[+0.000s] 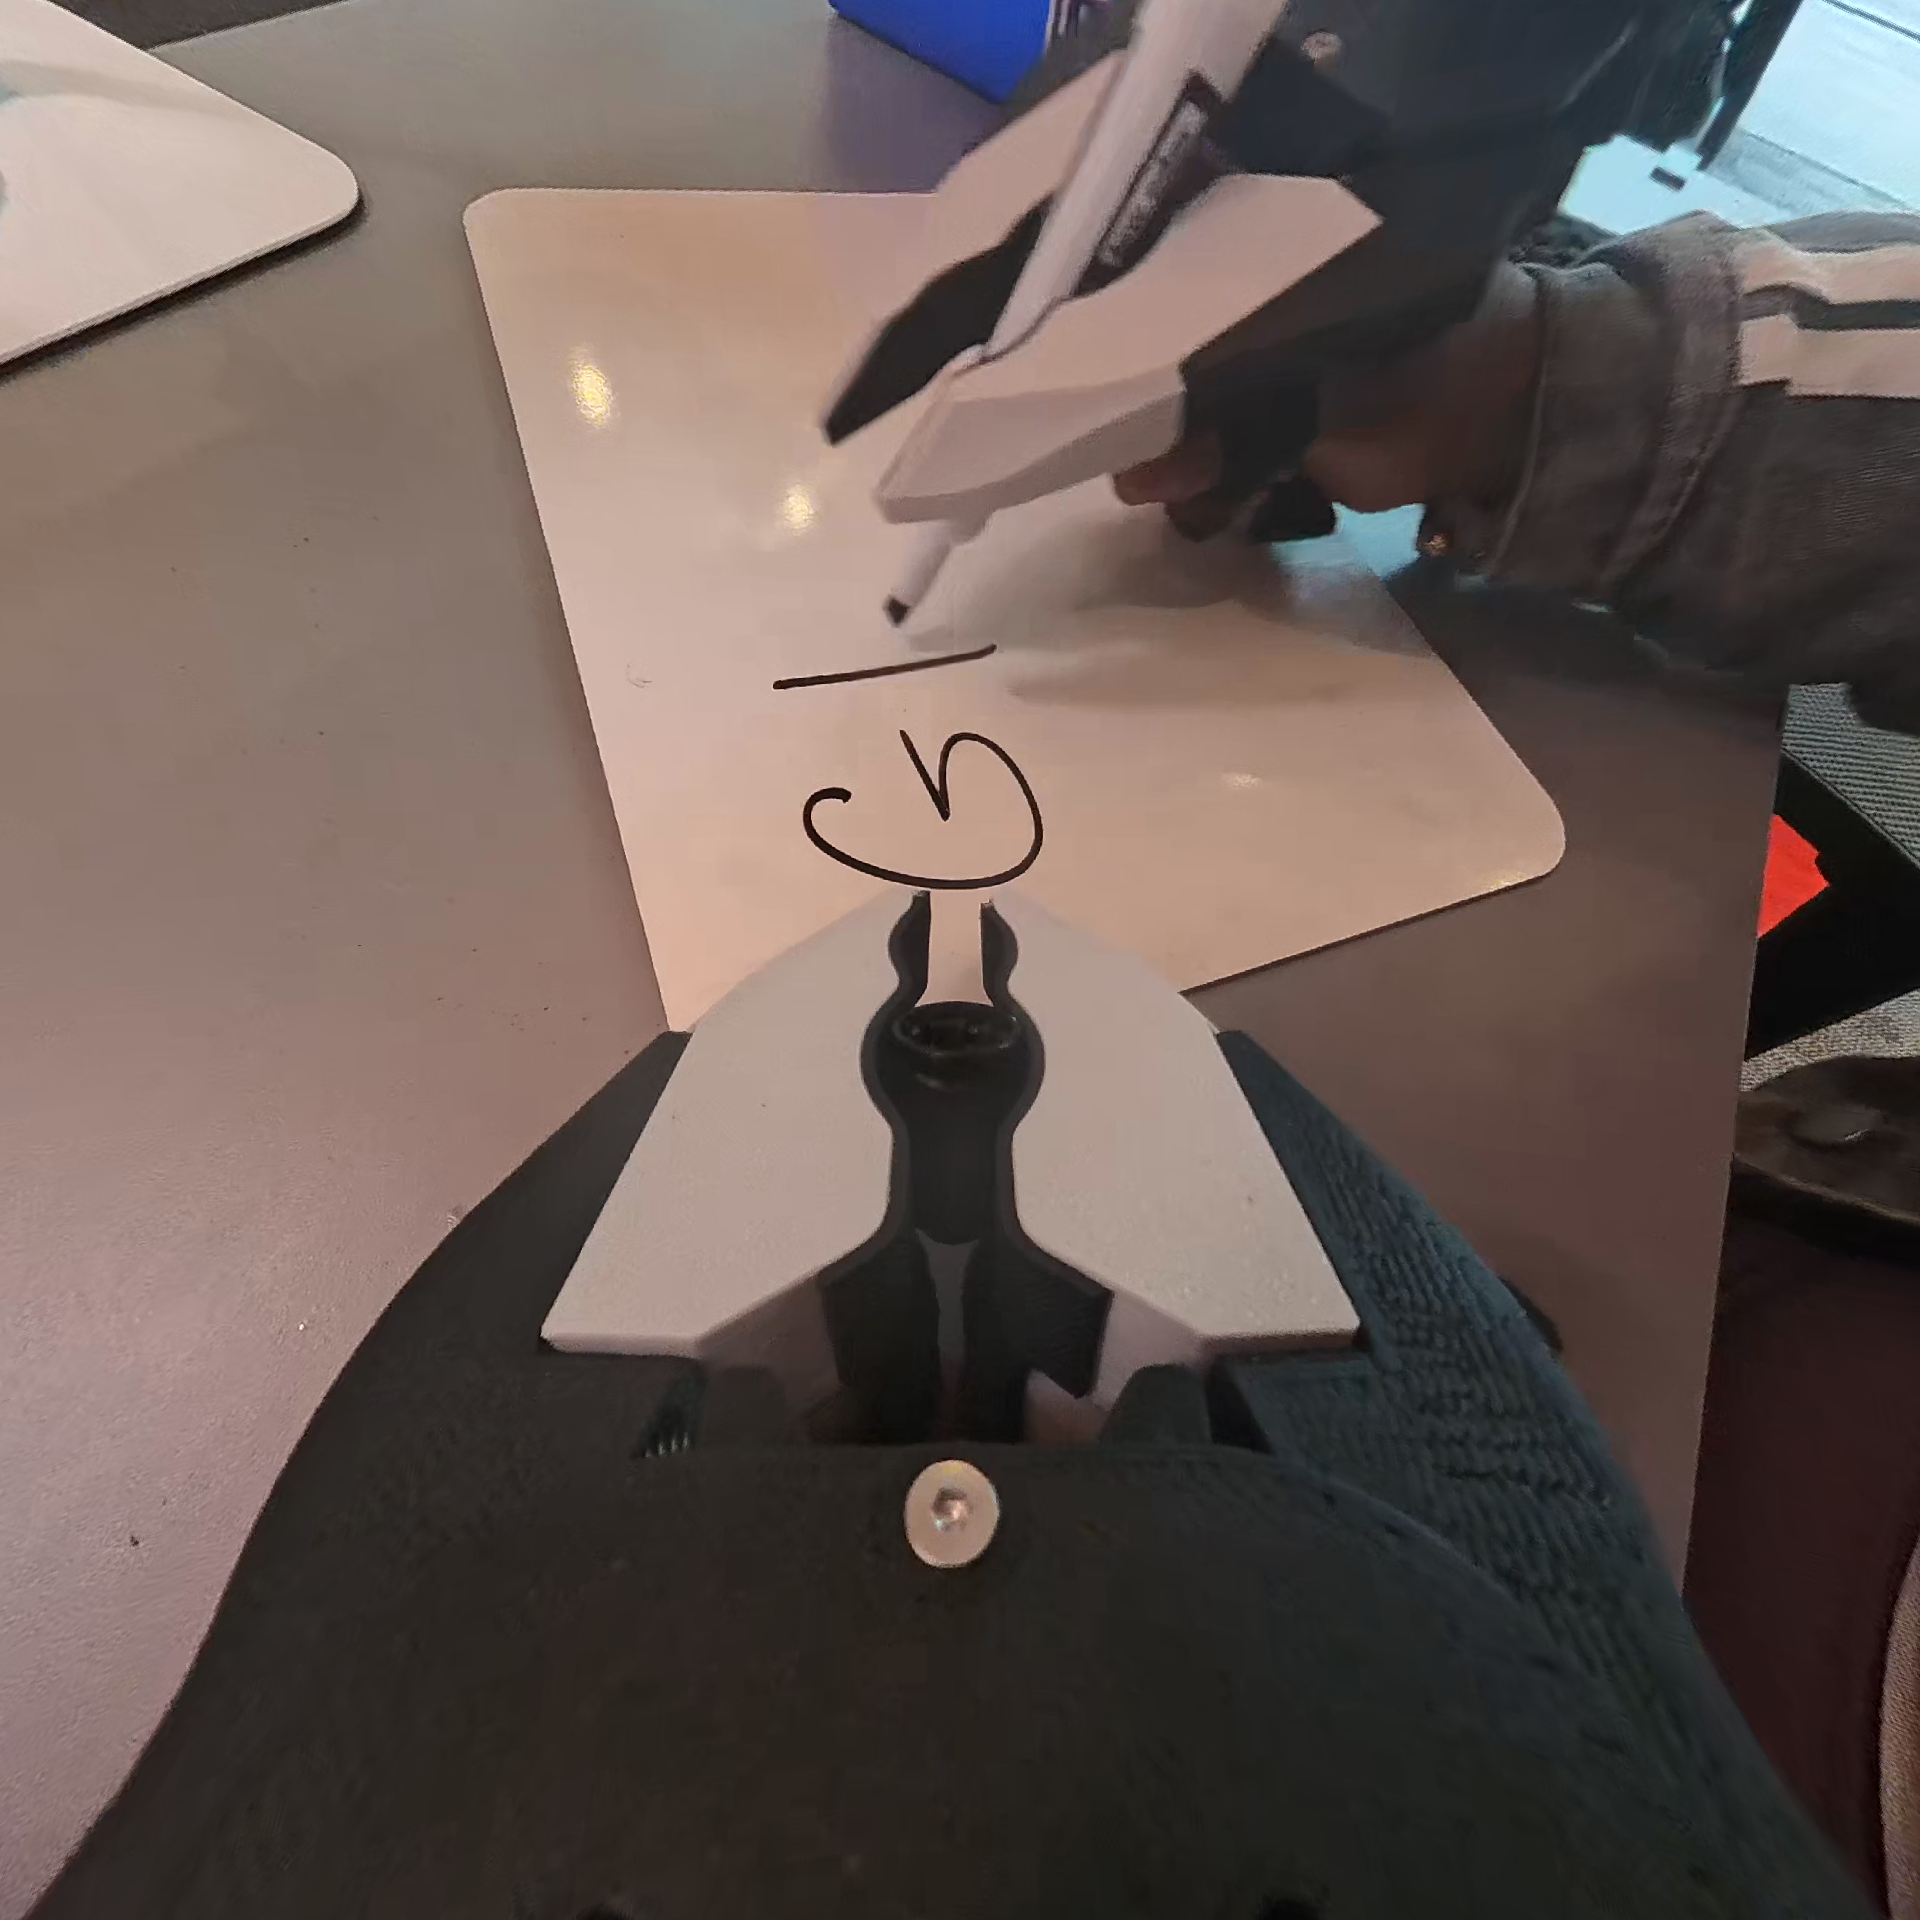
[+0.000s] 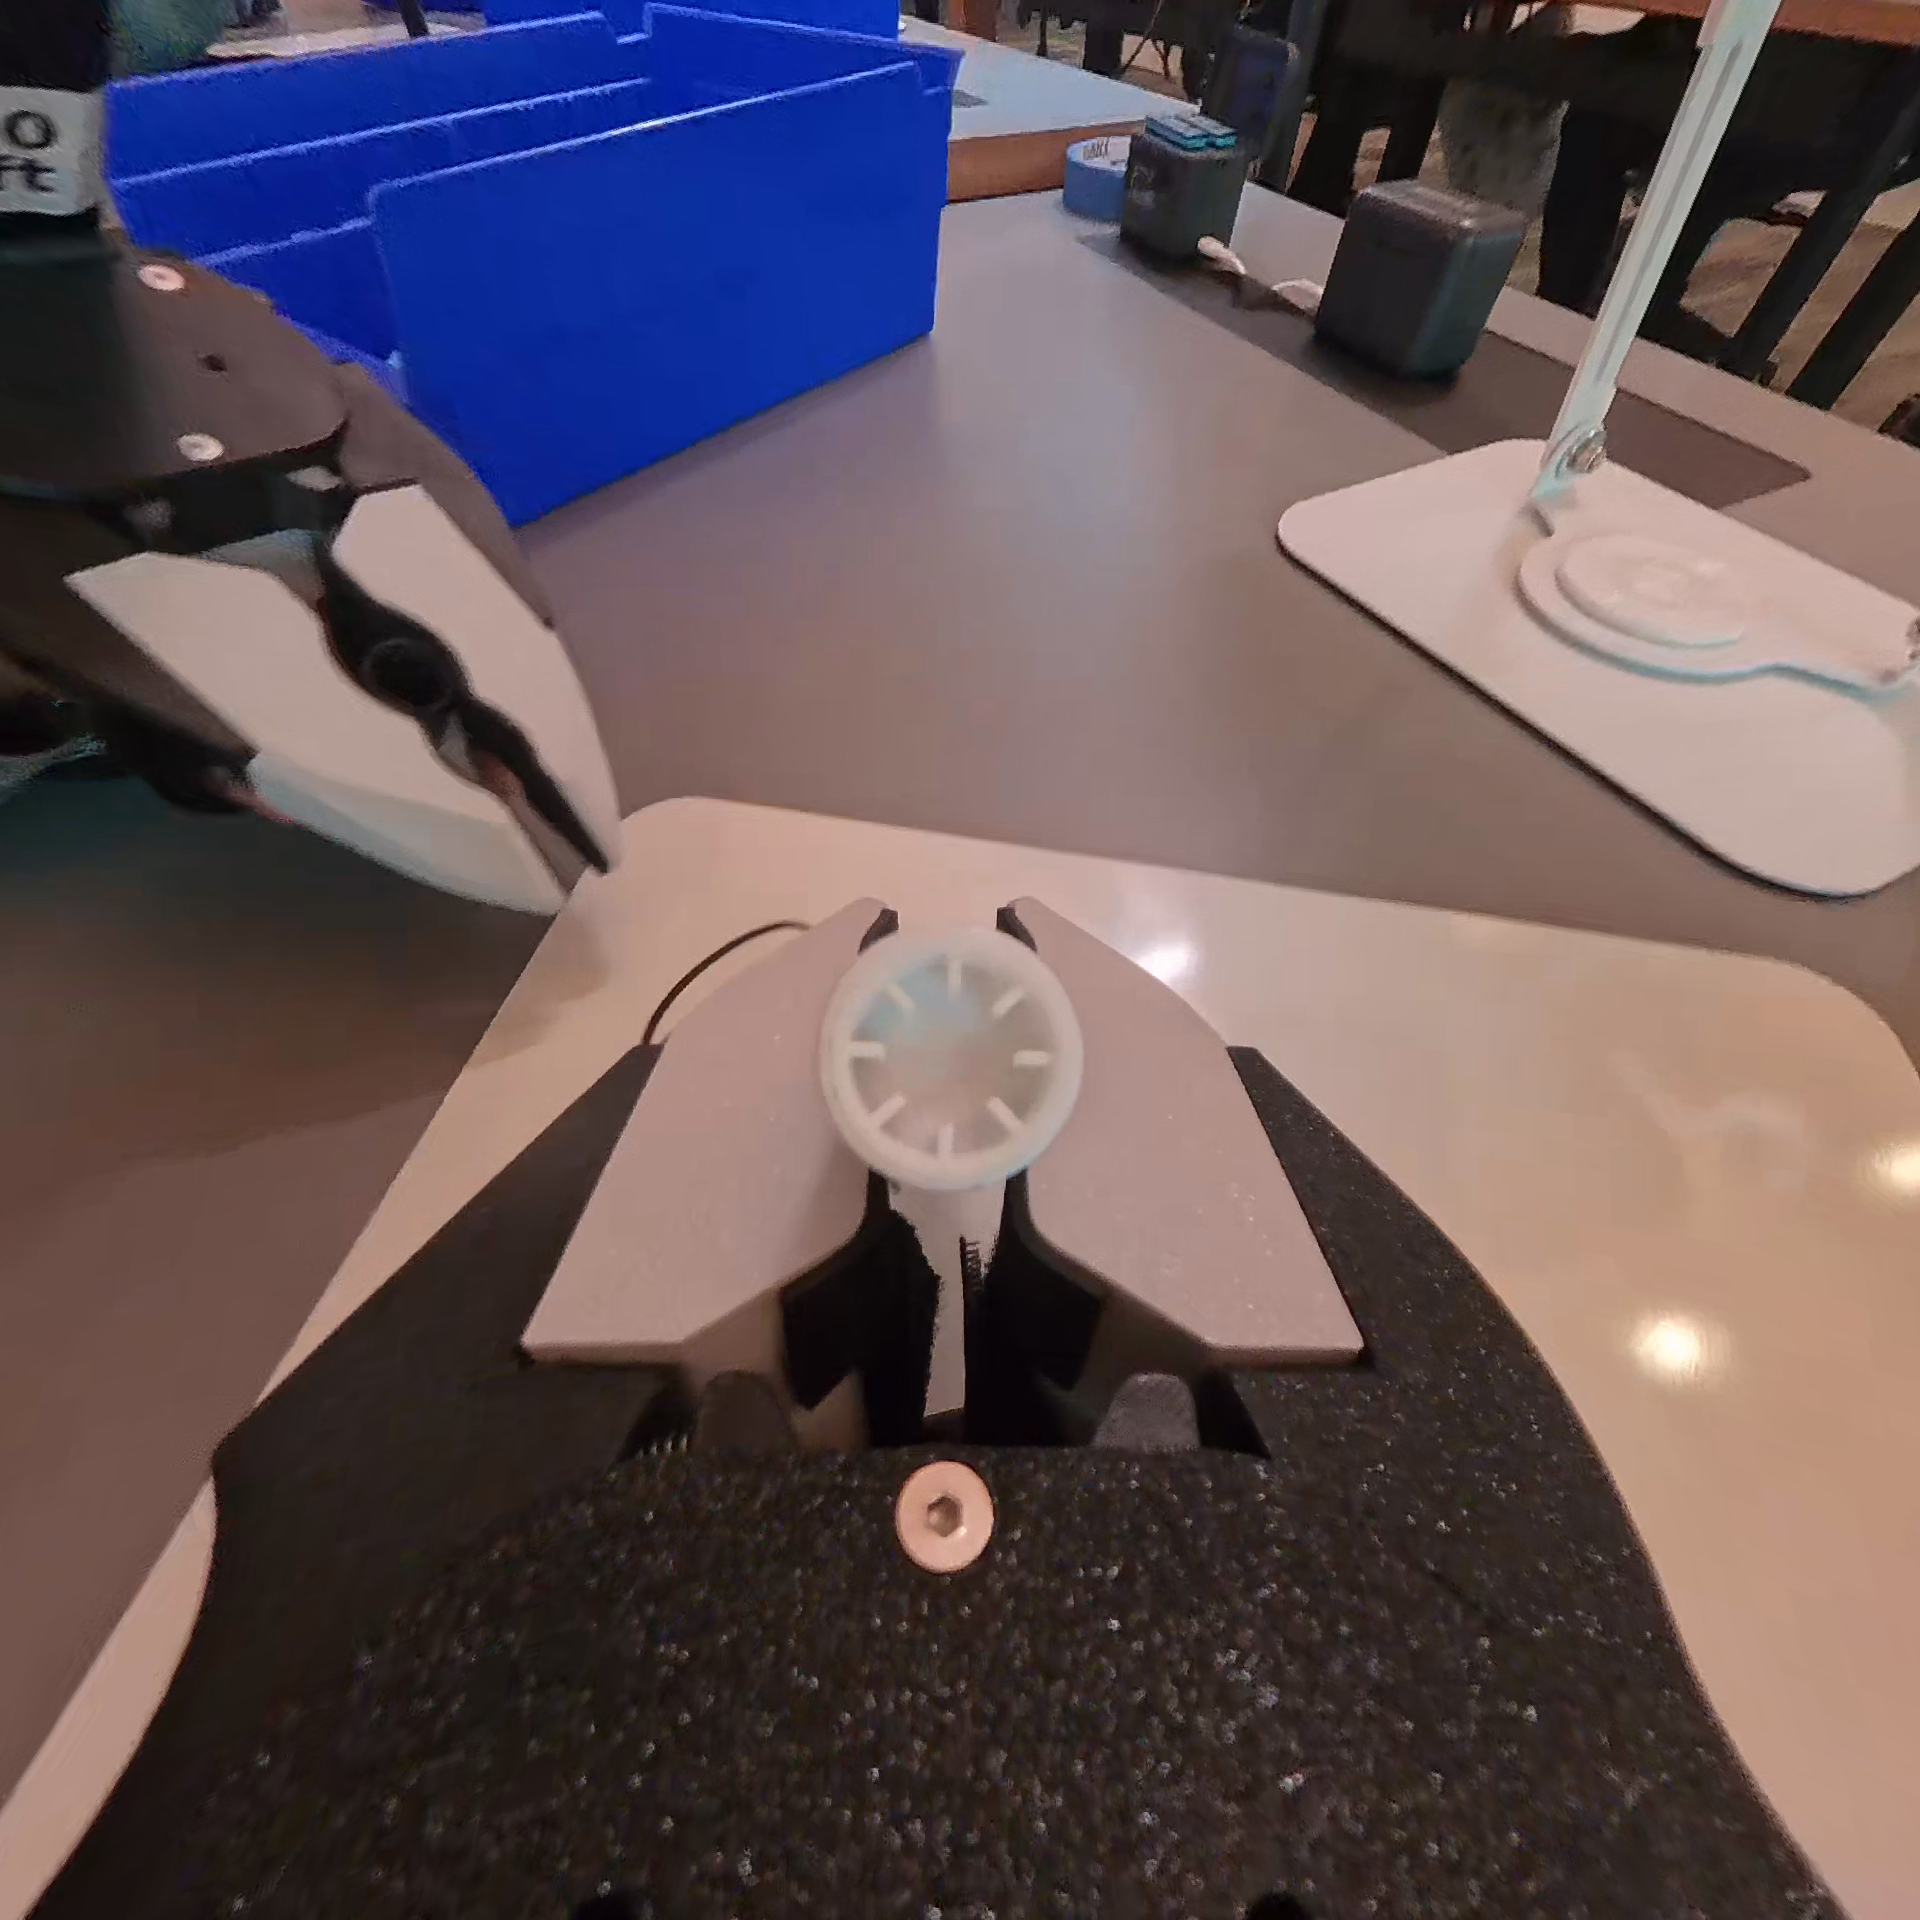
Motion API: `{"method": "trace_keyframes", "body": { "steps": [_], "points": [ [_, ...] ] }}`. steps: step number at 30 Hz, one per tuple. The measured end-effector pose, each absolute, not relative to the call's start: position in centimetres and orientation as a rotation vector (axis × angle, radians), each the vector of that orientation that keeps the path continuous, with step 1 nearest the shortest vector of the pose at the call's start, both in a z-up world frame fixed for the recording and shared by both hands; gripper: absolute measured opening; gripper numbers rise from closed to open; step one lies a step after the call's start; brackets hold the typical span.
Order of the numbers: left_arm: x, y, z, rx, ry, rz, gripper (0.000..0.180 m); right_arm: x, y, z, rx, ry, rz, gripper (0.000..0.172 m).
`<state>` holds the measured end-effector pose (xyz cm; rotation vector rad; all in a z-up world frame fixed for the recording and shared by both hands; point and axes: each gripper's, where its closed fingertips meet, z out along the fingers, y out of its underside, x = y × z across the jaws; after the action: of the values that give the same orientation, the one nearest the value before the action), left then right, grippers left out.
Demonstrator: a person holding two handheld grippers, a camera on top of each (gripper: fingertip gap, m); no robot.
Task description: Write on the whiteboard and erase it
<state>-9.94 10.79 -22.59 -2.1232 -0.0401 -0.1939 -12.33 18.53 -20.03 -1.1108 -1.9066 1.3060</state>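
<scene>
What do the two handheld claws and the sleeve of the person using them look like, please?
Each claw, left and right, has two flat, pale grey angular fingers lined inside with black pads, mounted on a rough-textured black printed body with a silver hex screw at its centre. No cables show. The person's right arm wears a grey denim-like sleeve with a buttoned cuff.

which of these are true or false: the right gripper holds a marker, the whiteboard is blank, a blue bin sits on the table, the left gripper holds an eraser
1. The right gripper holds a marker. True.
2. The whiteboard is blank. False: black marks are drawn on it.
3. A blue bin sits on the table. True.
4. The left gripper holds an eraser. False: a small black cap sits in its jaws; no eraser is in view.
</scene>
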Motion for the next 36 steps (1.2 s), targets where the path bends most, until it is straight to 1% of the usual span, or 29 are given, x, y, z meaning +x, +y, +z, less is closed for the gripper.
{"method": "trace_keyframes", "body": {
  "steps": [7,18,22,27,36],
  "points": [
    [-10.1,10.8,-22.6,-2.12,-0.06,-0.211,0.009,-16.5,17.9,-20.4,-1.064,-1.949,1.266,0.019],
    [-9.9,10.8,-22.6,-2.124,-0.035,-0.193,0.01,-10.6,20.8,-20.9,-1.157,-1.925,1.219,0.019],
    [-9.9,10.8,-22.7,-2.131,-0.036,-0.189,0.009,-11.4,19.1,-19.8,-1.111,-1.893,1.331,0.018],
    [-10.0,10.8,-22.7,-2.131,-0.05,-0.203,0.009,-12.9,17.0,-20.5,-1.07,-1.982,1.302,0.018],
    [-9.9,10.8,-22.6,-2.128,-0.042,-0.203,0.009,-14.3,19.1,-20.5,-1.112,-1.943,1.272,0.018]
  ]
}}
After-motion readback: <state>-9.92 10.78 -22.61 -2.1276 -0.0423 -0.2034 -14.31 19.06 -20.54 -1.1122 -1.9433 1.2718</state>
